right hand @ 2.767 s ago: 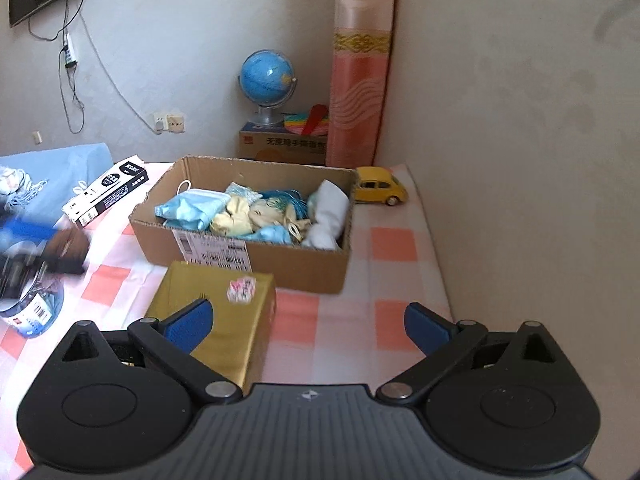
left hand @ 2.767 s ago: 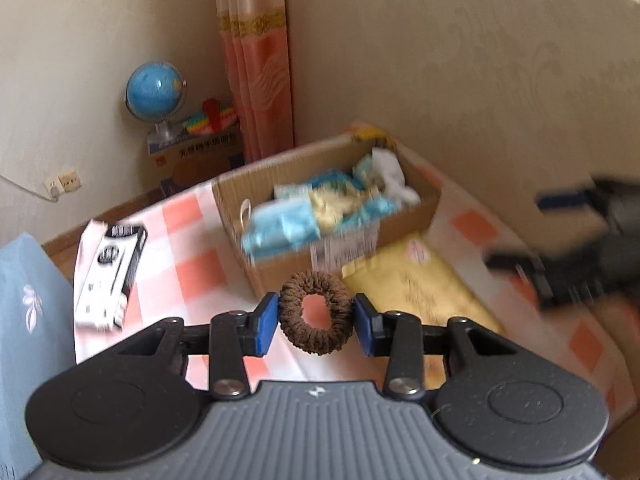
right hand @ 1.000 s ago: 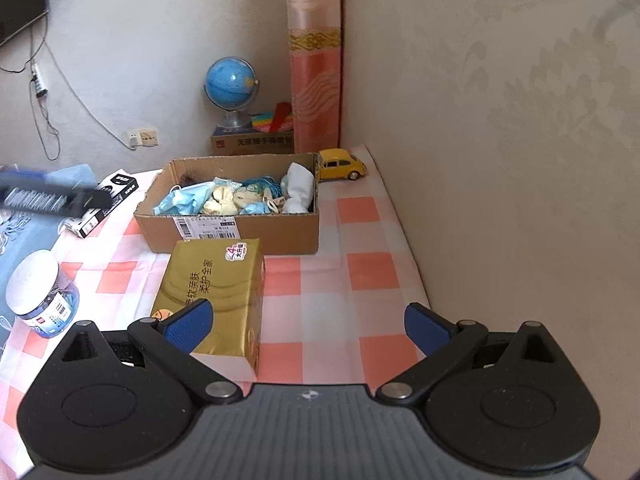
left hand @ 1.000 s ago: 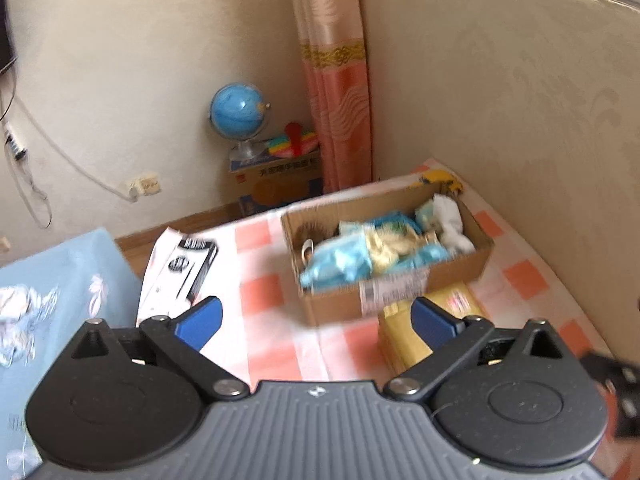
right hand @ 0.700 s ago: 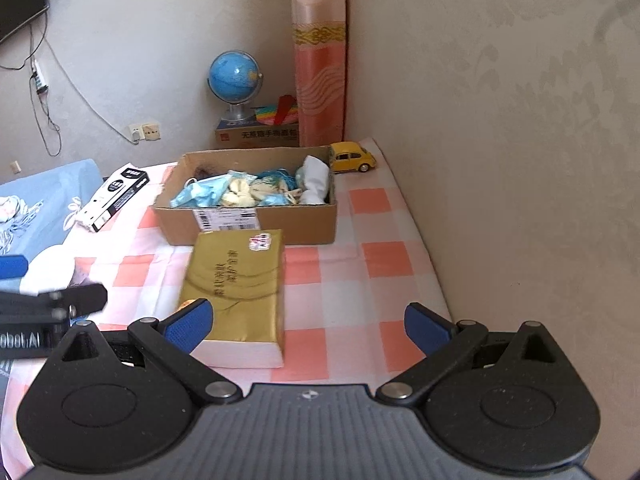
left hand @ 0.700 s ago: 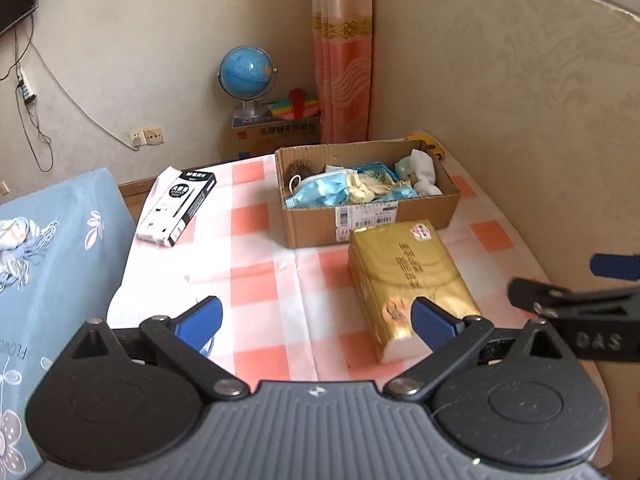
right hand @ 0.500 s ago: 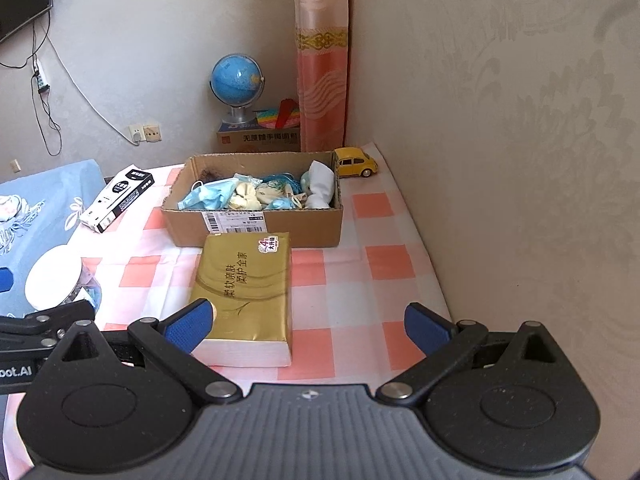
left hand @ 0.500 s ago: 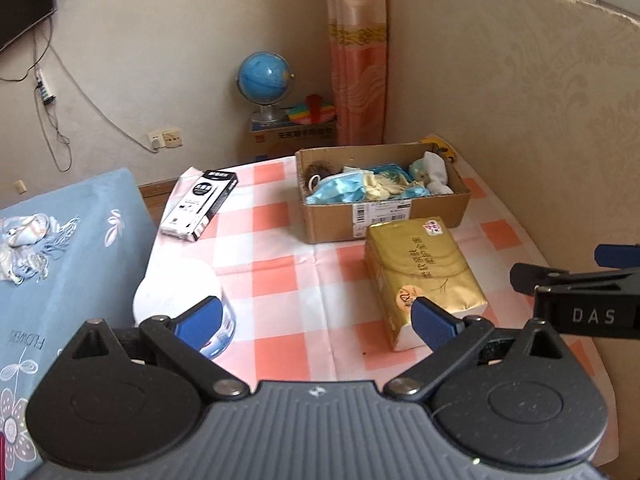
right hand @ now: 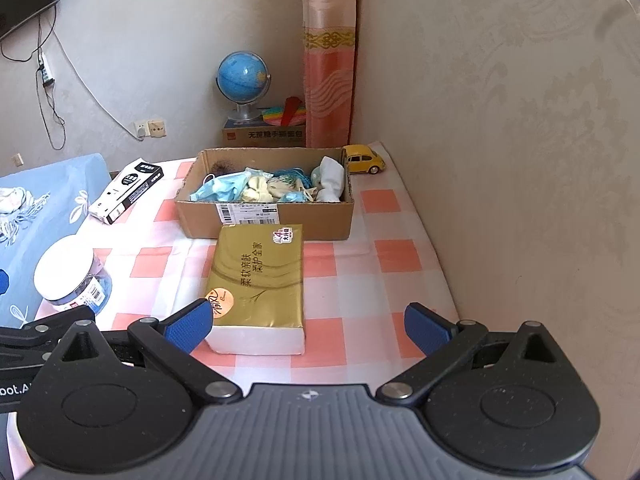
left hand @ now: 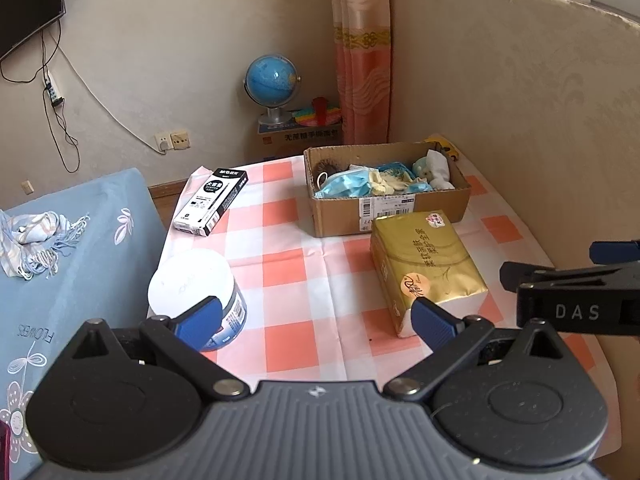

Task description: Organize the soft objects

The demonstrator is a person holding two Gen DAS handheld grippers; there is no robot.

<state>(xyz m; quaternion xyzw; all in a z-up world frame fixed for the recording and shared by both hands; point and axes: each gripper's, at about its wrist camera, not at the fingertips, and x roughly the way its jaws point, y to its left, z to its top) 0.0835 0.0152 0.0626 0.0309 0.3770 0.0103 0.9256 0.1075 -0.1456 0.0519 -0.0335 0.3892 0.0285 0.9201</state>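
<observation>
Having dropped the brown hair tie [left hand: 325, 167] into the cardboard box [left hand: 400, 216], we are holding both the left gripper [left hand: 316, 320] and right gripper [right hand: 306, 324] wide and empty, well back over the worktop [left hand: 304, 280].

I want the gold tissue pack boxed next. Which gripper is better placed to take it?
Probably the right gripper: open, with the gold tissue pack lying almost straight ahead between its blue pads. The left gripper, also open, sees the pack off to its right side.
</observation>
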